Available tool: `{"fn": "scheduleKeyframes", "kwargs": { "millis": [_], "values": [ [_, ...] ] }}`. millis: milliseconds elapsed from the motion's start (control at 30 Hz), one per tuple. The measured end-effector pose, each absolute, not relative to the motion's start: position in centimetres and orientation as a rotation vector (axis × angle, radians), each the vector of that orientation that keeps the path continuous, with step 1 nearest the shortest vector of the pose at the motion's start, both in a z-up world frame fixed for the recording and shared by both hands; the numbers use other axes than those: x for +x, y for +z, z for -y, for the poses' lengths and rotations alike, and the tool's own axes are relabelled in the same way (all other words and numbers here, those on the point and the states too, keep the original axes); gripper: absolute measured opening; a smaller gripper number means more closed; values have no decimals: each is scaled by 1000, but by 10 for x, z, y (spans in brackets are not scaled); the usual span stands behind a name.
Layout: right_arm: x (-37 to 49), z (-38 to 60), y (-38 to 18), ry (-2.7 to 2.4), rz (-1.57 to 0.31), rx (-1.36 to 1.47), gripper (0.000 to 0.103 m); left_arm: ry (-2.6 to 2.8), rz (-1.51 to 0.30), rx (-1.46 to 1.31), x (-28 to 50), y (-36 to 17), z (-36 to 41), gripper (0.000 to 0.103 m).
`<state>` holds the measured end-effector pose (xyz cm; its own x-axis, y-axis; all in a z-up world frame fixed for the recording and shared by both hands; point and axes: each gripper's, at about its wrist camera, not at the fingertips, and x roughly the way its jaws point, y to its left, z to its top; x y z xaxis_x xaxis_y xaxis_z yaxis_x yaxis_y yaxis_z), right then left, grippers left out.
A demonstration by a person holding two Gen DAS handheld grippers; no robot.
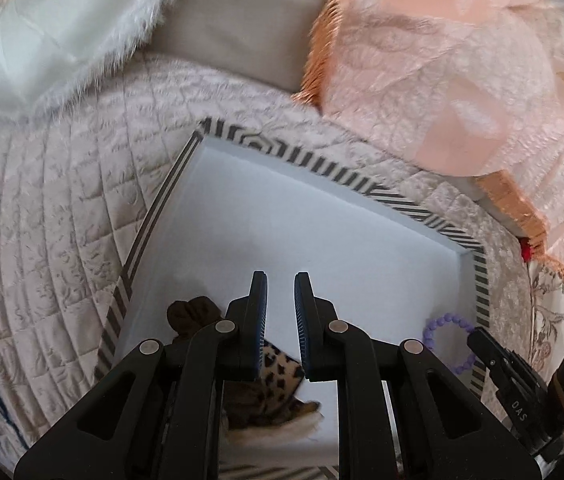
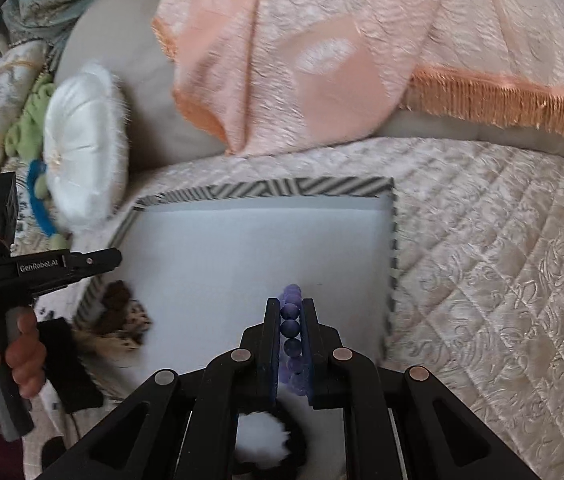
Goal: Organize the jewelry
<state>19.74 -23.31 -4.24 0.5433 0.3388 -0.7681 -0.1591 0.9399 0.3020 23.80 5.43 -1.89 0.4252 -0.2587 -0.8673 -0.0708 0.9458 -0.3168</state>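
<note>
Right wrist view: right gripper [image 2: 290, 312] pinching a purple bead bracelet [image 2: 291, 322] between nearly closed jaws, above the white floor of a striped-rim tray [image 2: 266, 189].

Left wrist view: left gripper [image 1: 281, 284] with jaws parted by a narrow gap and gripping nothing, over the same tray; beneath and just behind its fingertips lie a leopard-print scrunchie [image 1: 278, 368] and a brown hair tie [image 1: 192, 312]. Beneath the right jaws sits a white pom-pom on a black band [image 2: 260, 438]. Ahead of both jaws: quilted bedspread [image 2: 502, 280], peach fringed blanket [image 2: 322, 60], white pillow [image 2: 86, 160].
</note>
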Motion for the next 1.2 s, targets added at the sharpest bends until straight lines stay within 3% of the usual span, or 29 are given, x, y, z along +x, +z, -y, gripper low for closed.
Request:
{"fn": "scheduleKeyframes", "kwargs": {
  "millis": [400,433,467,533,567,1033,1100,1133,1167,1200],
  "values": [
    [193,233,-42,315,-948,187,10,-223,-1135,-314,218,4,-69,15],
    [191,233,-42,313,-951,184,13,-232,-1124,-303,210,10,-72,23],
    [190,234,-42,315,-948,185,14,-233,-1115,-295,203,14,-76,40],
    [186,237,-40,323,-944,201,20,-231,-1093,-312,185,20,-92,61],
    [184,239,-39,328,-942,215,21,-230,-1083,-329,177,21,-100,64],
    [171,233,-24,354,-923,260,27,6,-1143,-369,113,-39,-150,64],
    [168,233,-22,357,-922,263,27,12,-1156,-370,113,-46,-148,55],
    [167,232,-21,357,-921,261,27,5,-1170,-365,113,-50,-147,36],
    [164,231,-20,358,-919,257,27,4,-1179,-350,113,-52,-144,28],
    [163,232,-19,358,-918,255,27,8,-1173,-340,112,-52,-143,27]
  ]
}}
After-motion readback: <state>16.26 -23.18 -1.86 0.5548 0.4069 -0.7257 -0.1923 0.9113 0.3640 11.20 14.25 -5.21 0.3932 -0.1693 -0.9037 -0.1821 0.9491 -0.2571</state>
